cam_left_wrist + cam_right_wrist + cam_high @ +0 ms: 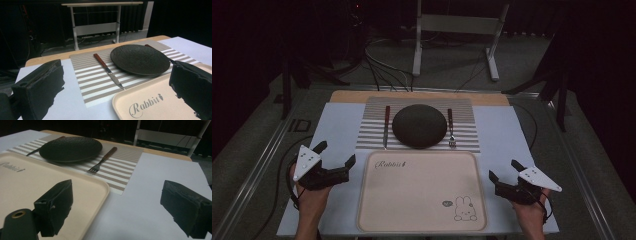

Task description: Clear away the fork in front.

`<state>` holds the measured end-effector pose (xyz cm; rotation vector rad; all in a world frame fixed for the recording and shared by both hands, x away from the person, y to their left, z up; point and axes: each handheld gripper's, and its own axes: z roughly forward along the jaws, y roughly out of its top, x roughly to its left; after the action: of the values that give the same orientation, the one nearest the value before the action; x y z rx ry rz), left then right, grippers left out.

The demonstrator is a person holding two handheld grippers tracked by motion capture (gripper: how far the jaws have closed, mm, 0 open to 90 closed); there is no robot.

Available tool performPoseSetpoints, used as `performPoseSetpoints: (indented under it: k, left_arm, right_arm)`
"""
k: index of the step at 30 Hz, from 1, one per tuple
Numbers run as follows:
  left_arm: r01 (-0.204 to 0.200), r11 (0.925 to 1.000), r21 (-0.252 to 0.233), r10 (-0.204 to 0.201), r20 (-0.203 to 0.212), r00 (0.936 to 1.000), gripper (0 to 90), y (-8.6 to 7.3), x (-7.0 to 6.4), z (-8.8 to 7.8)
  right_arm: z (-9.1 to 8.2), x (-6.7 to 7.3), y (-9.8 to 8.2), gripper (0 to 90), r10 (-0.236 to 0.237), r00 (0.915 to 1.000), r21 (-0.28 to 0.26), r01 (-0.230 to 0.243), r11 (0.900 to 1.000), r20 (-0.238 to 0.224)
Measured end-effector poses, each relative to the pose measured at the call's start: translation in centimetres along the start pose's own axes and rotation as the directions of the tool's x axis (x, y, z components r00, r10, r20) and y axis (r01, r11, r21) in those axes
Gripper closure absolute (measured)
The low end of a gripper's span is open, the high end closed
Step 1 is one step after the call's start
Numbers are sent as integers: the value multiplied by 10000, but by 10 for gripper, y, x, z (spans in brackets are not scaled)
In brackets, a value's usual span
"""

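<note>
Two tongs gaping, left tongs (337, 154), right tongs (502, 170), flanking tray (422, 220)

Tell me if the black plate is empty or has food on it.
Empty. The plate shows only its bare dark textured surface, lying flat on the striped mat between knife and fork.

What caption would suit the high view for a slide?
Two open grippers flank a beige tray; beyond it, a dark plate between knife and fork.
</note>
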<state>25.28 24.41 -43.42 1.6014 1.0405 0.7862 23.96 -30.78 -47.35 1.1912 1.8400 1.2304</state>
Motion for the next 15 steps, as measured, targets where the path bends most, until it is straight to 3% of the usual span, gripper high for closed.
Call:
performPoseSetpoints:
  k: [7,15]
  left_arm:
    - [18,9999,-148,-23,-317,9995,0,-2,1,-1]
    - [-102,9999,-103,97,-503,9987,0,-3,0,2]
  right_arm:
    - [-3,-6,0,108,396,9991,-194,-393,9990,149]
    - [-2,-8,0,108,316,9989,-149,-311,9994,354]
